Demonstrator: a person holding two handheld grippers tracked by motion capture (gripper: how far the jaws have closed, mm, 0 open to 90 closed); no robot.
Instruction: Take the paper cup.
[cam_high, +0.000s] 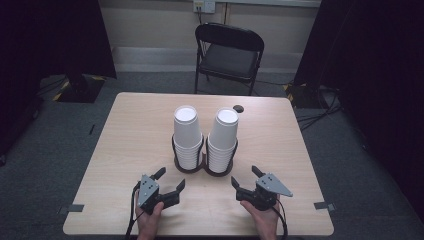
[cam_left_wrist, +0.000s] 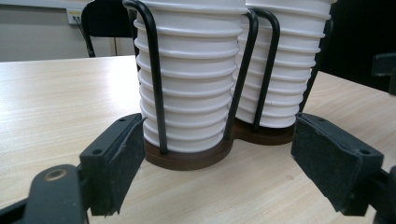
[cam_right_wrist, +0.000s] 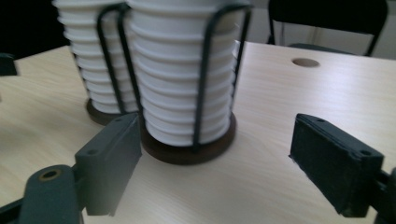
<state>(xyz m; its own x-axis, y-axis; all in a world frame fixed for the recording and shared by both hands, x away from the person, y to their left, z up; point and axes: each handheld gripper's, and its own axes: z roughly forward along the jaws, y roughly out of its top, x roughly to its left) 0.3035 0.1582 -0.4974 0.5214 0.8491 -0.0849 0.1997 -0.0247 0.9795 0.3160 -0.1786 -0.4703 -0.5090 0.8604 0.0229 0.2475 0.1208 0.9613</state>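
Observation:
Two stacks of white paper cups stand upside down in a black wire double holder with round brown bases (cam_high: 204, 169) at the table's middle. The left stack (cam_high: 187, 135) and the right stack (cam_high: 223, 137) are about equal in height. My left gripper (cam_high: 170, 181) rests open on the table just in front and left of the holder, jaws wide, pointing at the left stack (cam_left_wrist: 187, 88). My right gripper (cam_high: 246, 176) is open too, in front and right, facing the right stack (cam_right_wrist: 184, 84). Neither holds anything.
The light wooden table (cam_high: 130, 140) has a round cable hole (cam_high: 238, 108) behind the cups. A black folding chair (cam_high: 227, 55) stands beyond the far edge. Tape marks sit near both front corners. Dark curtains flank the room.

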